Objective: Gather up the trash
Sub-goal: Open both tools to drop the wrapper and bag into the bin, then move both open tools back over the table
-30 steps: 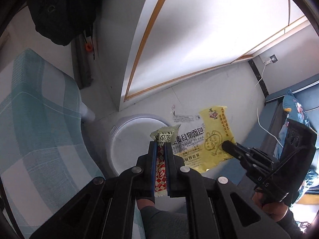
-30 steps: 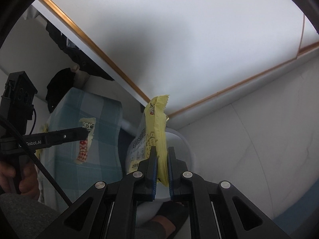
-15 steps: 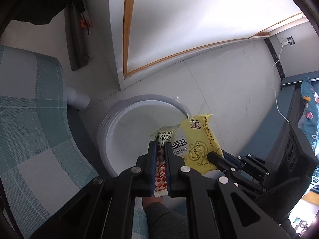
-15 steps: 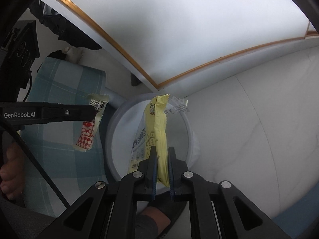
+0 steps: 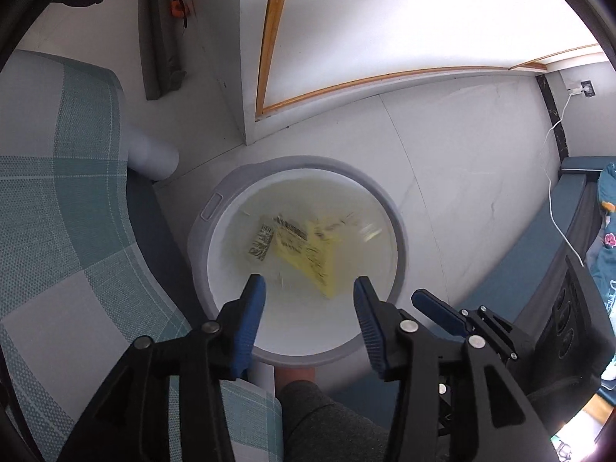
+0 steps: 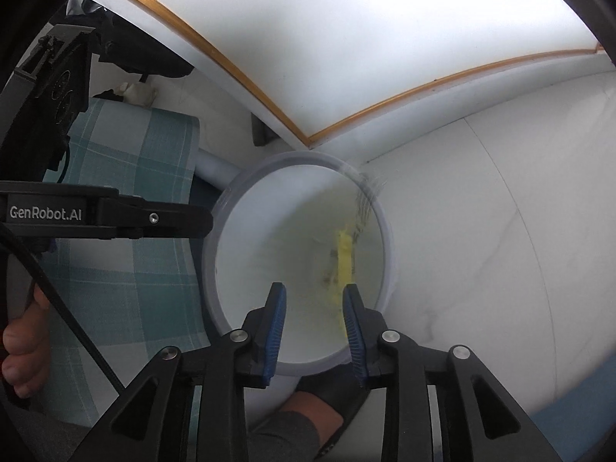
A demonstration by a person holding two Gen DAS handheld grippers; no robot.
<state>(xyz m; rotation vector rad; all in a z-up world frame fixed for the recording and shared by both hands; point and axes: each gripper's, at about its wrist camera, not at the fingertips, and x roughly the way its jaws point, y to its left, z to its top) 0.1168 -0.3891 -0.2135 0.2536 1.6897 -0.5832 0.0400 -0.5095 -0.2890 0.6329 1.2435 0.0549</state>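
left gripper [image 5: 310, 292] points steeply down over the near rim of the bin [image 5: 389, 196], jaws opening, nothing between the blue pads, released; right gripper [image 6: 313, 300] just beside it on the right, also over the near rim, jaws opening, pads apart with no grip; yellow wrapper [image 5: 312, 258] is loose inside the bin, blurred, below and past the left gripper's fingertips, clear of both pads; in the right wrist view the same wrapper shows edge-on as a yellow streak near the bin's right wall, close to the right finger, cannot tell if it touches; a smaller pale wrapper [image 5: 261, 240] with dark print lies at the yellow one's left side, blurred, toward the bin's left wall; bin is round, grey rim, white inside, standing on pale floor; teal checked cushion [image 5: 65, 231] against the bin's left side; a person's hand [image 6: 23, 342] holds the left gripper's handle at the left edge; beyond the bin a white panel with orange trim [image 5: 275, 34]
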